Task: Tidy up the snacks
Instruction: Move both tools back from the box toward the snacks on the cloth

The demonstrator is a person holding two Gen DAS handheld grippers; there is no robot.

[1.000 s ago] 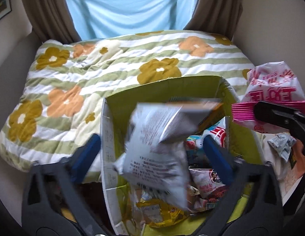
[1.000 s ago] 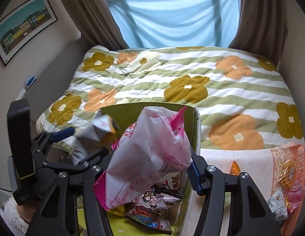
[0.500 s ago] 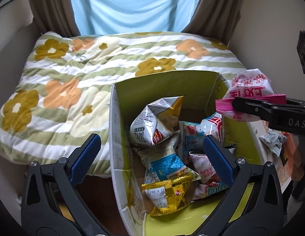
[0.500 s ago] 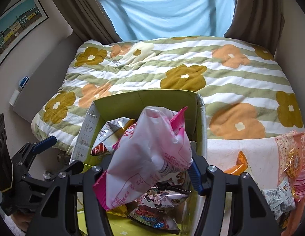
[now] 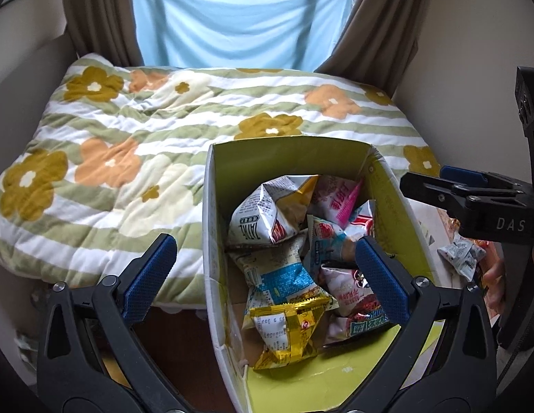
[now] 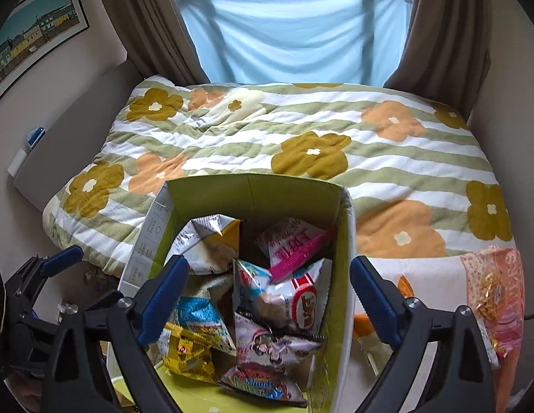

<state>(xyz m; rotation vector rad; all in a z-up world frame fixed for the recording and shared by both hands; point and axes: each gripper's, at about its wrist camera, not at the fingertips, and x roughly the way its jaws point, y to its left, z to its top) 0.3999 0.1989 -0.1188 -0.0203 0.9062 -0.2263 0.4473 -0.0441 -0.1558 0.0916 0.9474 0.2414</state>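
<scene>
A cardboard box (image 5: 209,206) (image 6: 143,247) with a green inside stands against the bed and holds several snack bags. Among them lie a silver and yellow bag (image 5: 260,216) (image 6: 205,241), a pink and white bag (image 5: 339,196) (image 6: 294,241) and a yellow pack (image 5: 287,330) (image 6: 187,347). My left gripper (image 5: 263,251) hangs open over the box's left wall, holding nothing. My right gripper (image 6: 270,265) is over the box with its jaws opening and nothing gripped between them; the pink bag rests below in the box. Each gripper shows at the edge of the other's view (image 5: 439,186) (image 6: 60,258).
A flowered, green-striped quilt (image 6: 301,130) covers the bed behind the box. Right of the box, a pink cloth (image 6: 501,268) carries loose snacks, among them a gold-wrapped pack (image 6: 490,289) and a small silver pack (image 5: 461,258). Curtains and a blue sheet (image 6: 294,34) hang at the back.
The silver and yellow bag left my left gripper and dropped into the box. My right gripper opened and the pink bag fell in. The left gripper drew away to the left.
</scene>
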